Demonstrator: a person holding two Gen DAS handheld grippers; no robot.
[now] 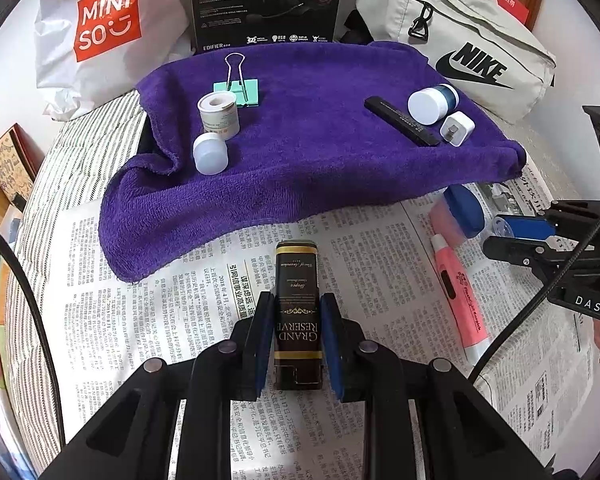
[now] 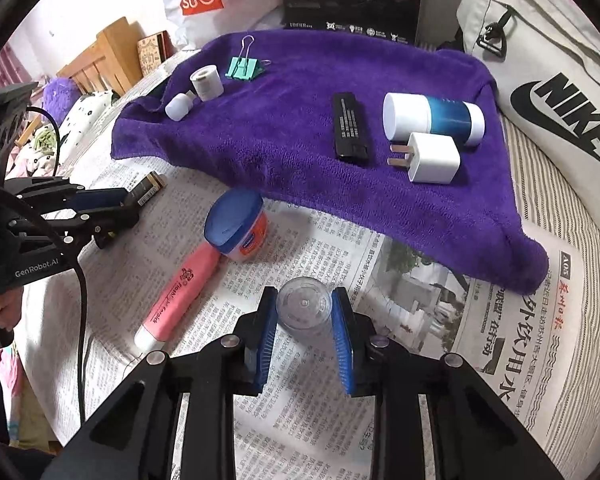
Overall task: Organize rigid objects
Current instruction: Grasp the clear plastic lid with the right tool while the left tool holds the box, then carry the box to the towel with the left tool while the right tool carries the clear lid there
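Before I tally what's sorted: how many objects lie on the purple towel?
6: binder clip, tape roll and small white jar at its far left; black bar, blue-white bottle and charger on its right. Folds could hide more.

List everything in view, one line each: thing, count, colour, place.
towel: 1, purple, over newspaper
binder clip: 1, mint, towel's far end
tape roll: 1, white, beside clip
small jar: 1, white, towel's left edge
black bar: 1, mid-towel
bottle: 1, white-teal, lying on towel
charger plug: 1, white, before bottle
balm jar: 1, blue lid, on newspaper
pink tube: 1, beside balm jar
dark box: 1, in left tongs
clear cup: 1, in right tongs
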